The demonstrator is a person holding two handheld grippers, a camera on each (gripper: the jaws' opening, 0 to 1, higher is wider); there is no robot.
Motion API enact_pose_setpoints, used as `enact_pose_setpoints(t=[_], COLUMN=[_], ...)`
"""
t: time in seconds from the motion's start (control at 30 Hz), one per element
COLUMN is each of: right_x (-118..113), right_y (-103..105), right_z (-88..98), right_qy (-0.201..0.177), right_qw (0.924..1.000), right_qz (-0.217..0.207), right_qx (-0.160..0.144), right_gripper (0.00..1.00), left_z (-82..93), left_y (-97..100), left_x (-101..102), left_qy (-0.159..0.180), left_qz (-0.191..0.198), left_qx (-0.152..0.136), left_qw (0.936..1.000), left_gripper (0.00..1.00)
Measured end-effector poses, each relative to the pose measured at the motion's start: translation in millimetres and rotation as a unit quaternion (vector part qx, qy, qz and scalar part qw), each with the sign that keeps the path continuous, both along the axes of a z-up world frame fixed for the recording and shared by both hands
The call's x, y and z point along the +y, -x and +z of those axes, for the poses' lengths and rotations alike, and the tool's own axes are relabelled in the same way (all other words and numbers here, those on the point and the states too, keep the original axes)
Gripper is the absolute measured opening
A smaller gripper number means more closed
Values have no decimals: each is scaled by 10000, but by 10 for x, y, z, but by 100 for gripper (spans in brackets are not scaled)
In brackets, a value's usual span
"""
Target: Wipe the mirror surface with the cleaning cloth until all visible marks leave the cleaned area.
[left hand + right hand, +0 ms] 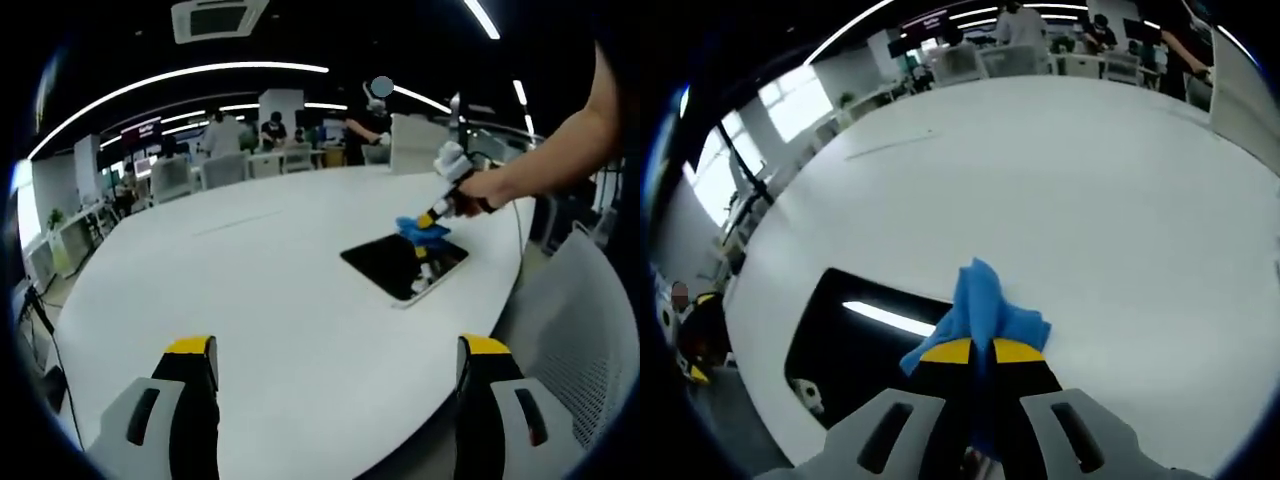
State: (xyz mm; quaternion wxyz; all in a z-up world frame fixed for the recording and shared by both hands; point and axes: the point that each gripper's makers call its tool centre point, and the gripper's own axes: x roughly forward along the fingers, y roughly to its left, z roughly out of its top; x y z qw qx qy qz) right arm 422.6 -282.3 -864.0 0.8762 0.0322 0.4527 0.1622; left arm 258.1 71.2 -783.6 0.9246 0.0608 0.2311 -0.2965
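Note:
A dark rectangular mirror [398, 264] lies flat near the right edge of the white table [240, 290]. In the left gripper view, a person's hand holds my right gripper [432, 222] over the mirror's far corner, shut on a blue cloth [420, 229]. The right gripper view has the blue cloth [985, 315] pinched between the yellow-tipped jaws of the right gripper [973, 352], pressed down at the mirror's [855, 340] right edge. The mirror reflects a ceiling light. My left gripper [335, 352] hangs open above the table's near edge, holding nothing.
Grey chairs [585, 330] stand at the table's right side and more chairs [225, 168] line its far edge. People stand among desks in the background. A faint line [890, 145] crosses the tabletop farther off.

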Motion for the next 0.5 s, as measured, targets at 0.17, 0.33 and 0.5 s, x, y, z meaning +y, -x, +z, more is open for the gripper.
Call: enact_pose_setpoints(t=[0.17, 0.33, 0.5], right_x=[85, 219, 324], right_y=[-8, -37, -65], right_z=[-3, -8, -15], right_qy=[-30, -6, 60], right_qw=[10000, 9998, 9996], right_qz=[41, 178, 284], right_qx=[28, 43, 24], right_gripper=[1, 1, 1], left_z=[-1, 12, 21], left_y=[8, 16, 16], left_x=[-11, -28, -30], left_qy=[-26, -37, -61], left_qz=[-5, -12, 1], left_qx=[22, 19, 5], left_qw=[10000, 10000, 10000], left_gripper=[99, 99, 99])
